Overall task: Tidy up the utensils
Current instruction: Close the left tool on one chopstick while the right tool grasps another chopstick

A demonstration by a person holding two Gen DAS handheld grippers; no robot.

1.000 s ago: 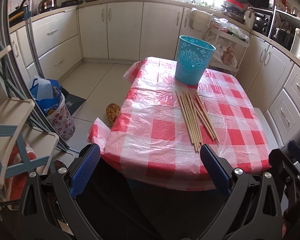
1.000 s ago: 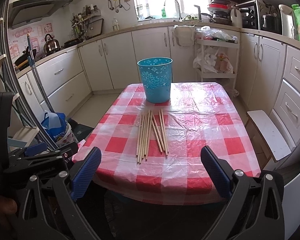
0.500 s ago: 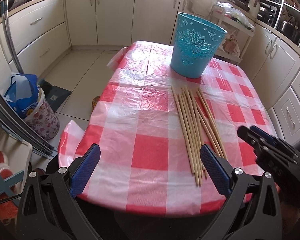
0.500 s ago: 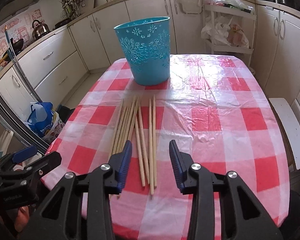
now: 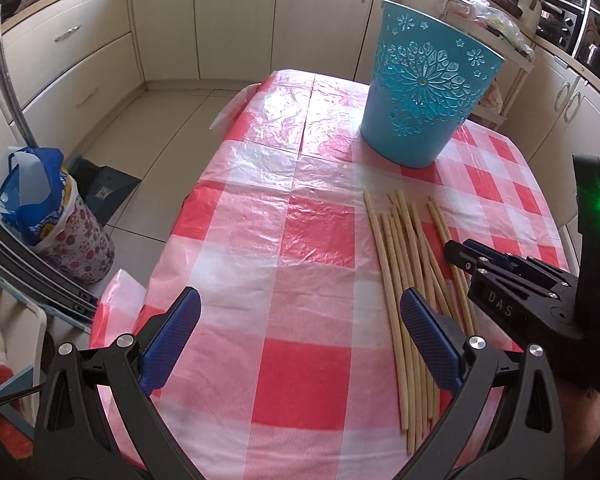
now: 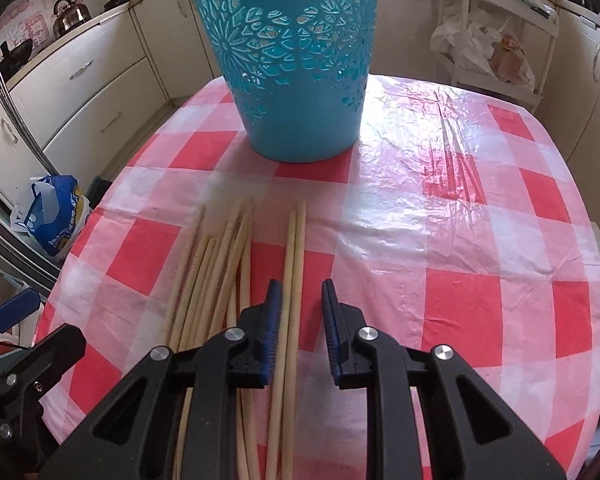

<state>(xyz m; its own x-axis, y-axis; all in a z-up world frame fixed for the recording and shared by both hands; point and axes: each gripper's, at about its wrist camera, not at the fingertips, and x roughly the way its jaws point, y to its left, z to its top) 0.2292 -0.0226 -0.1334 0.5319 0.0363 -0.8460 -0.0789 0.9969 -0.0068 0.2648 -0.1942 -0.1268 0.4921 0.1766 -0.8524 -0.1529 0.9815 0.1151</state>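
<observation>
While jaws close: right gripper straddles the two rightmost chopsticks; pads are narrowing but not yet pressing, a gap shows on the right side.
step: judged as picking that pair to drop into the bin.
how to do it well: keep both sticks centred between the pads, lower until the tips nearly meet the cloth, then squeeze; the pair lies side by side, so an off-centre pinch would likely roll one stick out.
risk: neighbouring sticks lie just left of the left pad and could get nudged.
left gripper: jaws wide apart, nothing between them, hovering over bare cloth left of the bundle.
chopstick bundle: lies flat on the table, near the front edge, tips fanned toward the bin; pale wood, long, thin, round, slightly tapered.
bin: turquoise plastic, tapered round bucket, cut-out flower pattern, upright beyond the sticks, apart from them.
tablecloth: red-white check, glossy thin plastic, creased, probably slippery.
</observation>
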